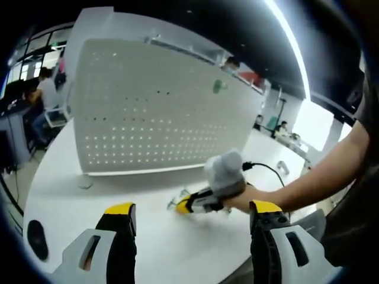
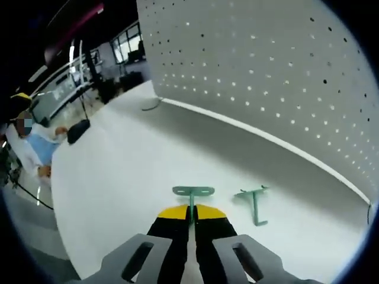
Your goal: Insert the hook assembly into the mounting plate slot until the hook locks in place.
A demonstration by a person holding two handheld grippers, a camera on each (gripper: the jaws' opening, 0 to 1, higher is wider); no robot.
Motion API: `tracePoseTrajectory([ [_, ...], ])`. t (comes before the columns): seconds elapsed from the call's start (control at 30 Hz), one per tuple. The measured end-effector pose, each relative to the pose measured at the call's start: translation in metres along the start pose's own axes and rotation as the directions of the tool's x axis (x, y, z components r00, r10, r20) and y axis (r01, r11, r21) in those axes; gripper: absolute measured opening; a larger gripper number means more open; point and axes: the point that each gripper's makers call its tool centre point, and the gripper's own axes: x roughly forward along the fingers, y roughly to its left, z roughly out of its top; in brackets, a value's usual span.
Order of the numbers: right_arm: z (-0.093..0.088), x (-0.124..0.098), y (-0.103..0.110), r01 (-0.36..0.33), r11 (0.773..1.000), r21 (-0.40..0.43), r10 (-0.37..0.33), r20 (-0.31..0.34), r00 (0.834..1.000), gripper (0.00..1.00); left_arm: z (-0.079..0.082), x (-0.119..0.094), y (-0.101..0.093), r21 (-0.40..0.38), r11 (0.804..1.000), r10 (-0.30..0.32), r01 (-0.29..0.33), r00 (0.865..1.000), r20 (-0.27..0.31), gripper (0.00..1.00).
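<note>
A white perforated mounting plate (image 1: 160,112) (image 2: 284,77) stands upright on the white table (image 1: 71,201). One green hook (image 1: 219,86) hangs high on its right side. In the right gripper view my right gripper (image 2: 191,214) is shut on the stem of a green T-shaped hook (image 2: 192,191), held low over the table short of the plate. A second green hook (image 2: 255,203) lies flat on the table just to the right of it. My left gripper (image 1: 192,210) is open with nothing between its fingers. The right gripper (image 1: 198,202), held by a hand, shows just beyond it.
A black cable (image 1: 267,168) runs across the table behind the hand. A dark oval object (image 1: 37,238) lies near the table's left edge, and another black object (image 2: 78,131) sits far left. People sit at desks in the background (image 1: 44,94) (image 2: 29,142).
</note>
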Motion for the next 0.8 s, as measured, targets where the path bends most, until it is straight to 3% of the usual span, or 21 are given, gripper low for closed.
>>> tracePoseTrajectory([
  [0.17, 0.008, -0.006, -0.002, 0.002, 1.0, -0.006, -0.002, 0.017, 1.0, 0.0, 0.005, 0.001, -0.005, 0.008, 1.0, -0.009, 0.009, 1.0, 0.01, 0.8],
  [0.37, 0.021, -0.018, -0.002, -0.02, 0.999, 0.048, 0.018, 0.055, 0.998, 0.0, 0.006, 0.001, -0.008, 0.019, 1.0, -0.015, 0.015, 1.0, 0.013, 0.8],
  [0.57, 0.036, -0.04, -0.007, -0.014, 0.999, 0.036, 0.01, 0.109, 0.994, 0.0, 0.009, -0.001, -0.007, 0.02, 1.0, -0.013, 0.012, 1.0, 0.022, 0.8],
  [0.73, 0.044, -0.056, -0.005, -0.066, 0.988, 0.143, 0.043, 0.153, 0.987, 0.0, 0.014, -0.003, -0.005, 0.031, 0.999, -0.008, 0.007, 0.999, 0.037, 0.79],
  [0.8, 0.047, -0.063, -0.006, -0.077, 0.986, 0.15, 0.052, 0.164, 0.985, 0.0, 0.015, -0.004, -0.004, 0.032, 0.999, -0.006, 0.004, 0.999, 0.045, 0.78],
])
